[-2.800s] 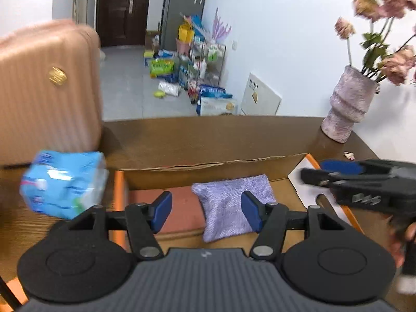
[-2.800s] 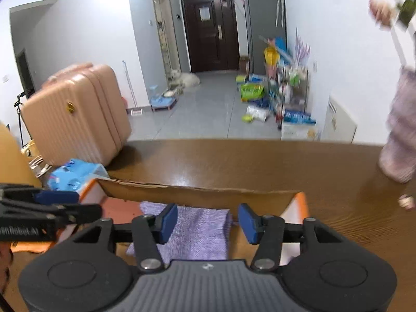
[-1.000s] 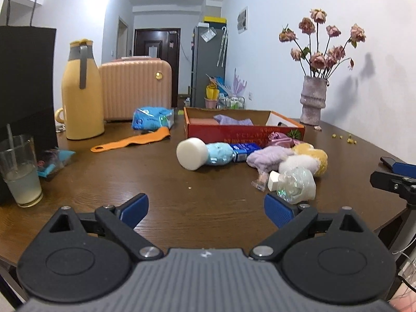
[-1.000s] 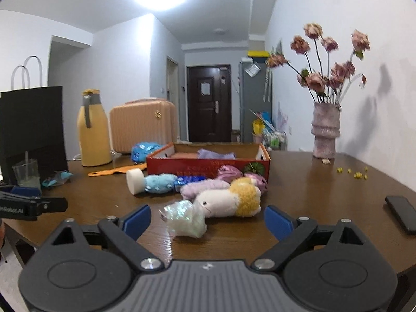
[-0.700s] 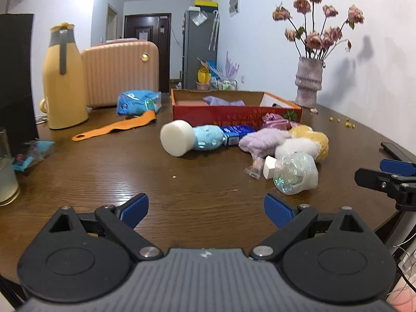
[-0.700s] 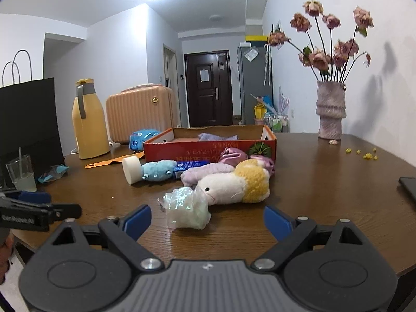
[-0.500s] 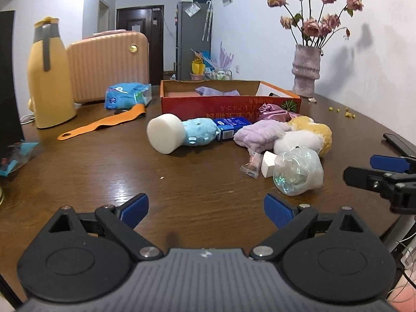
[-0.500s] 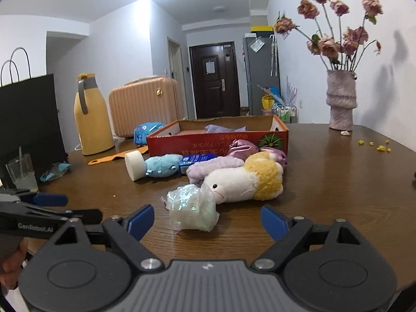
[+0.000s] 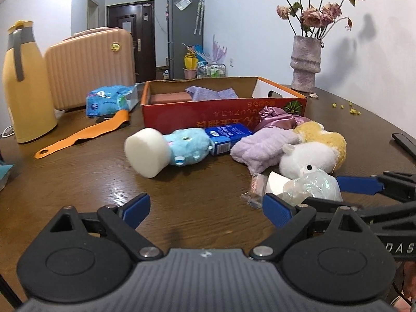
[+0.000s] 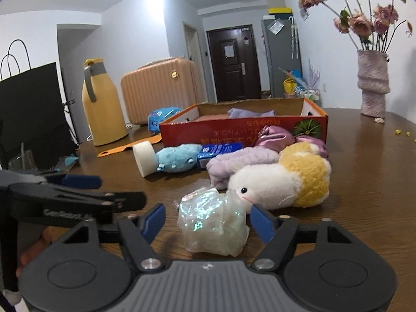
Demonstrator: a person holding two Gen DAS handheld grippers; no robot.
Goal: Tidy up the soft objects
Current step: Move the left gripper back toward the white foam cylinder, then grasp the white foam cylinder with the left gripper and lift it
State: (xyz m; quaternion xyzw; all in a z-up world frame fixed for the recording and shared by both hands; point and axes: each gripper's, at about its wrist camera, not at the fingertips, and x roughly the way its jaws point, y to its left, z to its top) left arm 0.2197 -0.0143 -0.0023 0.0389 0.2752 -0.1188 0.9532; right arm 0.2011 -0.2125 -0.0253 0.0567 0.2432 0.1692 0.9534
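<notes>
Jaws of the right gripper have just been closing around the crinkly clear bag, which sits between them on the table beside the white and yellow plush toy; the pads look not quite on it yet (hard to be sure); the left gripper stands wide apart, holding nothing. Both have drawn nearer the pile than a second ago, so a pickup seems to be starting; the red box waits behind.
</notes>
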